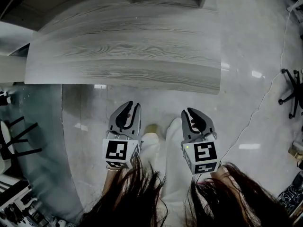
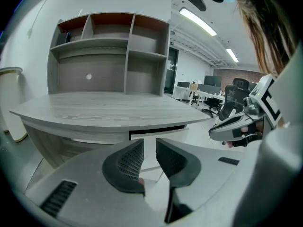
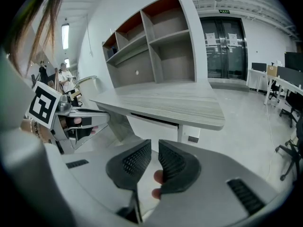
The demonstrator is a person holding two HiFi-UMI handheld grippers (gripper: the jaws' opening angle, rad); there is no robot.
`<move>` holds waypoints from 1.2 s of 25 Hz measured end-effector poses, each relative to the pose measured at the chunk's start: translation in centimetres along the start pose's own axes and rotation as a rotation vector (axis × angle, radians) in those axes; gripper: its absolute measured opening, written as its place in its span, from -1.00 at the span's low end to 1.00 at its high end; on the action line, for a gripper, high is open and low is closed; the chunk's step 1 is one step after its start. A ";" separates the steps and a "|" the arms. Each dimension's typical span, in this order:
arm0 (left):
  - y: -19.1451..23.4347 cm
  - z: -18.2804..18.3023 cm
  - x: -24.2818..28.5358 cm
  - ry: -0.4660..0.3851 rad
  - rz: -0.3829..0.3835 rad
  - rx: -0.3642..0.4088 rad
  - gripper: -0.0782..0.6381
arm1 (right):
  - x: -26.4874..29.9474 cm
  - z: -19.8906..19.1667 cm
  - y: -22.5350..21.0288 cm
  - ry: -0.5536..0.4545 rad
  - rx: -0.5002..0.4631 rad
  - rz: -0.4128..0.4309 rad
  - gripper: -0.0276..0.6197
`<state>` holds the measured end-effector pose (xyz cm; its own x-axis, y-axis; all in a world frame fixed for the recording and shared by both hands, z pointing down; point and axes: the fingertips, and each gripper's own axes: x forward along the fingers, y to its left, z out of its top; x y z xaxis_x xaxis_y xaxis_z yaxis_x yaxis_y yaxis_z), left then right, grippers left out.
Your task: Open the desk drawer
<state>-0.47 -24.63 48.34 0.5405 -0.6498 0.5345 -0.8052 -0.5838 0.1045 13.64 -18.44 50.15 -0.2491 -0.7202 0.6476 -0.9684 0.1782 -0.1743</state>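
The grey wood-grain desk fills the top of the head view. Its white drawer hangs under the desktop's front edge, with a dark slit along its top; it also shows under the desk in the right gripper view. Both grippers hover over the floor in front of the desk, short of its edge and touching nothing. My left gripper has a narrow gap between its jaws, with nothing in it. My right gripper is shut and empty. Each shows beside the other.
A shelf unit with open compartments stands at the back of the desk. A frosted panel lies to the left. An office chair and a floor cable are on the right. The person's white-trousered legs stand below the grippers.
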 end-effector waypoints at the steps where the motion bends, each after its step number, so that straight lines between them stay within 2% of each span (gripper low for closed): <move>1: 0.0 -0.2 0.2 0.004 -0.002 0.003 -0.61 | 0.2 -0.2 -0.2 0.004 0.000 -0.002 -0.82; 20: 1.5 -2.0 3.6 0.019 -0.010 -0.039 -0.52 | 3.7 -2.3 -3.1 0.041 0.039 -0.026 -0.63; 30: 2.4 -2.6 5.2 0.026 -0.024 -0.024 -0.45 | 5.2 -3.2 -4.3 0.067 0.025 -0.032 -0.52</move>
<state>-0.20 -28.10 53.53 0.5530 -0.6228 0.5534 -0.7980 -0.5868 0.1370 16.49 -20.82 56.60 -0.2187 -0.6788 0.7010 -0.9756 0.1382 -0.1705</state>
